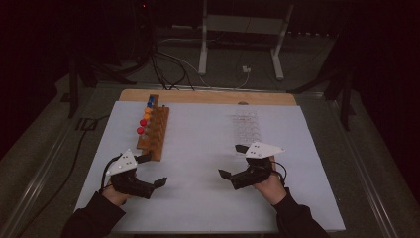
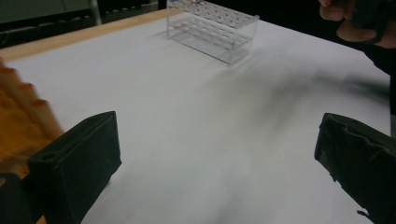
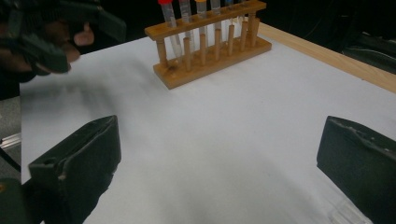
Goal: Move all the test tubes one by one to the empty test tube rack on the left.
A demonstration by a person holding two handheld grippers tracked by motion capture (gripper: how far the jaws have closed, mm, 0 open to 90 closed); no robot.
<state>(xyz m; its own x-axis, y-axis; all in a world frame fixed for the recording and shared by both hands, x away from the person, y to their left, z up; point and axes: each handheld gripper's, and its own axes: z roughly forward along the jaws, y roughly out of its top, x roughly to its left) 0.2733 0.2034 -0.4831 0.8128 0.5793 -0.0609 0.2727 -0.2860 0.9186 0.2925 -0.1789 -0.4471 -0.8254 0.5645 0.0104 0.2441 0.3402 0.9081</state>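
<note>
We hold both grippers low over the white worktop (image 1: 208,148), each with its fingers spread wide and empty. The left gripper (image 1: 148,171) sits at the lower left of the high view, just beside the near end of the wooden test-tube rack (image 1: 153,130), whose long axis runs away toward the upper left, carrying the colour-capped tubes (image 1: 144,119). The right gripper (image 1: 232,161), lower centre-right, lies just below the clear plastic tube rack (image 1: 246,125). We judge the left gripper nearer the tubes.
</note>
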